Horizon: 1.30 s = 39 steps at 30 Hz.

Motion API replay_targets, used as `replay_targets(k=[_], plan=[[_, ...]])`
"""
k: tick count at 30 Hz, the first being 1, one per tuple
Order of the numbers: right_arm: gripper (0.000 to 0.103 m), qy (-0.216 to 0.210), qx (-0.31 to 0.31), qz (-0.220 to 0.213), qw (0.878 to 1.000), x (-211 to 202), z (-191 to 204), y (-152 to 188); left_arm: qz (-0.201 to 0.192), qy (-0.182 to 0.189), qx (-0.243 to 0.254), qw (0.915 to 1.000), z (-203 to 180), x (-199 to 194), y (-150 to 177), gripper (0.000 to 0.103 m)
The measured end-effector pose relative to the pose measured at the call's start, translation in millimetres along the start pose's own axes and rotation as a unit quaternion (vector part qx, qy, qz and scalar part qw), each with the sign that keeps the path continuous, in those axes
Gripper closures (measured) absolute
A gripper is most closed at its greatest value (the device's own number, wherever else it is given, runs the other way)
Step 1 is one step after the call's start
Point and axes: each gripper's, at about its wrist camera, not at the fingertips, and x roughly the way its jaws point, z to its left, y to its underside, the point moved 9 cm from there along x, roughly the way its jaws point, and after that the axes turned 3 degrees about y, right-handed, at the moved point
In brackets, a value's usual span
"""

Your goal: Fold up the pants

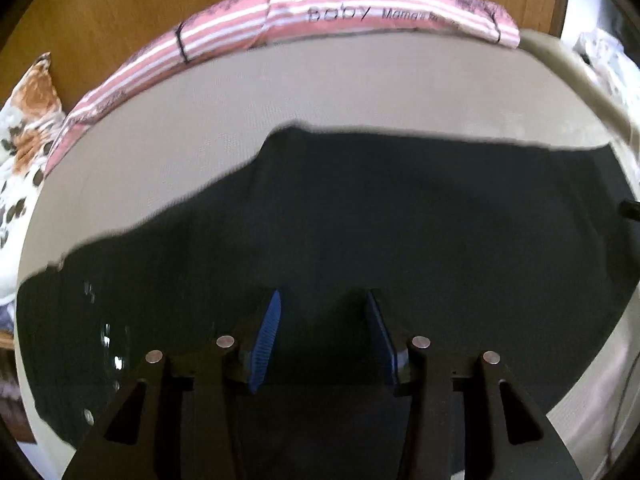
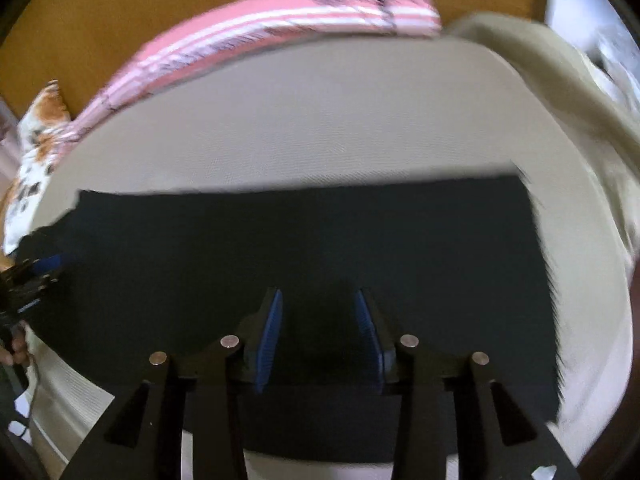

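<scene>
Dark pants point(image 1: 360, 220) lie flat on a beige mattress point(image 1: 320, 88), spread wide from left to right. My left gripper point(image 1: 324, 296) hangs over the near part of the pants, its blue pads point(image 1: 268, 332) apart with only flat cloth showing between them. The right wrist view shows the same pants point(image 2: 320, 240) with a straight far edge and a straight right edge. My right gripper point(image 2: 319, 296) stands open above them and grips nothing. The left gripper point(image 2: 36, 268) shows at the left edge of that view, by the pants' left end, with a hand point(image 2: 16, 352) below it.
A pink striped pillow point(image 1: 320, 16) lies along the far edge of the mattress, against a wooden board point(image 1: 120, 20). A floral cloth point(image 1: 28, 120) sits at the far left. A crumpled beige cover point(image 2: 560, 80) hangs over the right side.
</scene>
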Motion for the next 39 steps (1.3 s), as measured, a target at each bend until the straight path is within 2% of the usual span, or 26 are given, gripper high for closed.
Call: replay_targets(k=[2,6,9,12,14,17,19,23,26,29,31,32,34,37,39], plan=[[0.067,0.021,0.028,0.004,0.999,-1,-32,11,-0.001,-0.016,-0.009,0.9998,8,-3,5,0.046],[0.067,0.06,0.074,-0.007,0.995,-13,-88,24,0.009,-0.032,-0.037,0.9987,18,-7,8,0.045],[0.067,0.056,0.12,-0.021,0.991,-29,-120,32,0.006,-0.025,-0.038,0.9989,5,-15,4,0.045],[0.064,0.015,0.179,-0.033,0.983,-42,-140,49,-0.007,0.006,-0.028,0.9996,-25,-25,-6,0.045],[0.064,-0.03,0.22,-0.029,0.975,-46,-146,65,-0.015,0.032,-0.014,0.9993,-50,-30,-14,0.045],[0.064,-0.085,0.254,-0.031,0.963,-50,-147,83,-0.026,0.068,0.027,0.997,-96,-34,-26,0.045],[0.064,-0.123,0.274,-0.031,0.953,-47,-140,90,-0.026,0.078,0.057,0.995,-125,-32,-32,0.045],[0.064,-0.141,0.29,-0.042,0.946,-41,-138,97,-0.015,0.1,0.093,0.9905,-173,-24,-40,0.045],[0.065,-0.159,0.304,-0.064,0.937,-35,-142,87,-0.009,0.106,0.114,0.9878,-198,-16,-41,0.045],[0.075,-0.169,0.319,-0.086,0.928,-27,-150,73,0.002,0.099,0.123,0.9875,-210,-5,-39,0.045],[0.088,-0.182,0.338,-0.096,0.918,-20,-156,65,0.008,0.094,0.122,0.9879,-210,3,-36,0.045],[0.091,-0.19,0.347,-0.095,0.914,-16,-158,63,0.01,0.09,0.124,0.9881,-209,6,-34,0.045],[0.092,-0.205,0.361,-0.095,0.905,-11,-159,60,0.008,0.089,0.124,0.9883,-206,10,-31,0.043],[0.093,-0.205,0.367,-0.091,0.903,-13,-156,60,0.0,0.086,0.112,0.9899,-201,15,-34,0.034],[0.093,-0.218,0.373,-0.095,0.897,-22,-152,57,0.0,0.086,0.108,0.9904,-199,15,-36,0.033]])
